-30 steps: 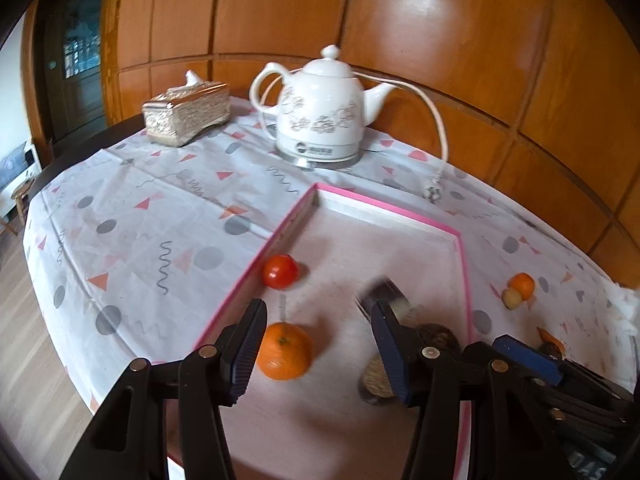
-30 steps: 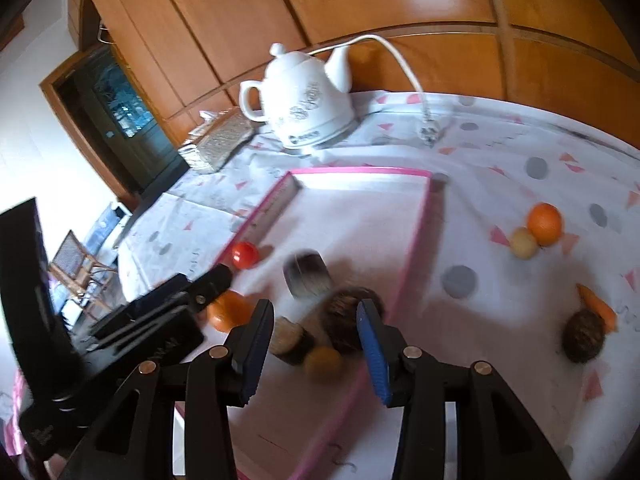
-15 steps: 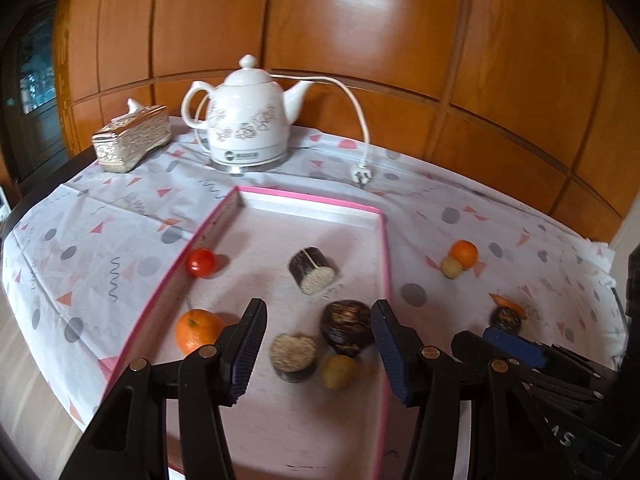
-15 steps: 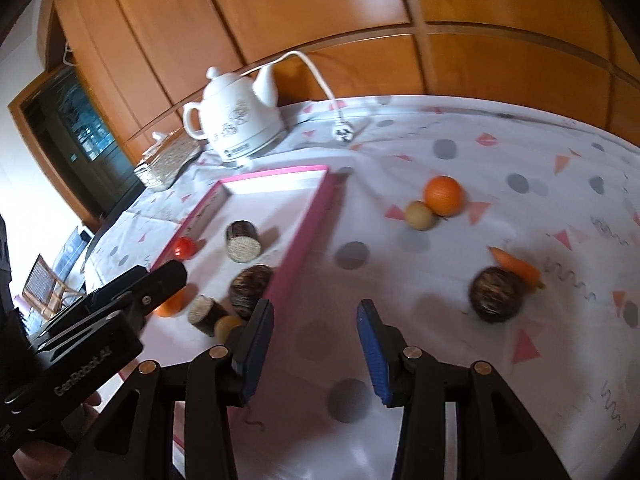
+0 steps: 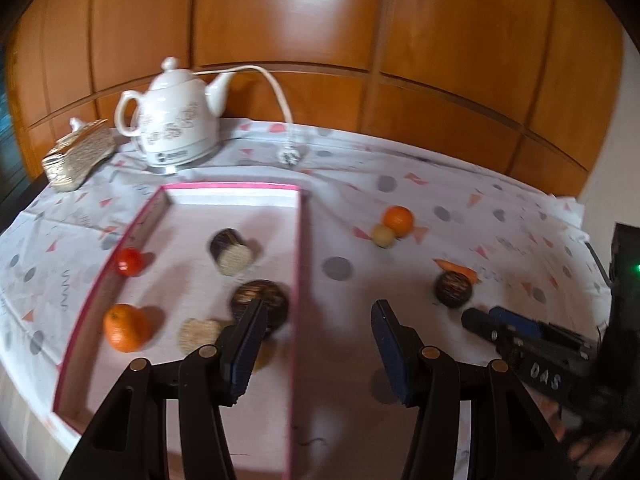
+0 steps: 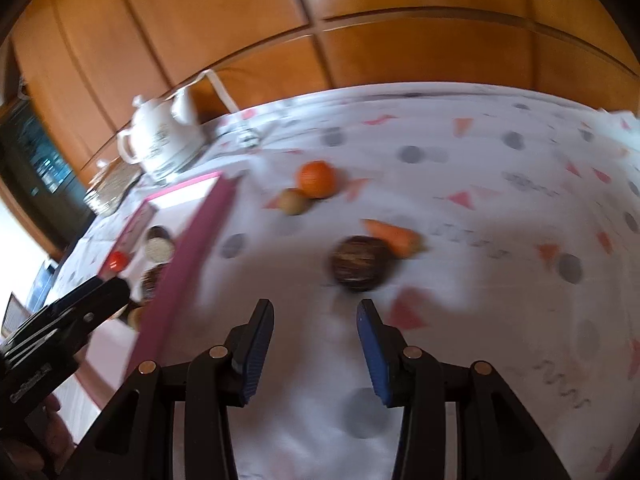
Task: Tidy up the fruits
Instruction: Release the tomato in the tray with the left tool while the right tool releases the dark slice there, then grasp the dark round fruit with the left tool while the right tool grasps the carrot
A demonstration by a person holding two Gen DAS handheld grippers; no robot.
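A pink-rimmed tray (image 5: 299,240) holds a tomato (image 5: 129,261), an orange (image 5: 125,327), a dark round fruit (image 5: 260,300) and two cut brown pieces (image 5: 232,249). On the cloth to its right lie an orange (image 6: 316,178), a small yellow fruit (image 6: 294,201), a carrot (image 6: 392,236) and a dark round fruit (image 6: 362,262). My left gripper (image 5: 316,344) is open and empty over the tray's right rim. My right gripper (image 6: 316,344) is open and empty, just short of the dark fruit on the cloth.
A white electric kettle (image 5: 176,120) with its cord and plug (image 5: 289,156) stands behind the tray, a tissue box (image 5: 76,156) to its left. A wood-panelled wall closes the back. The patterned cloth (image 6: 500,200) covers the table.
Both grippers have swung right, away from the tray. The right gripper has come much closer to the dark fruit and carrot on the cloth. Both stayed open.
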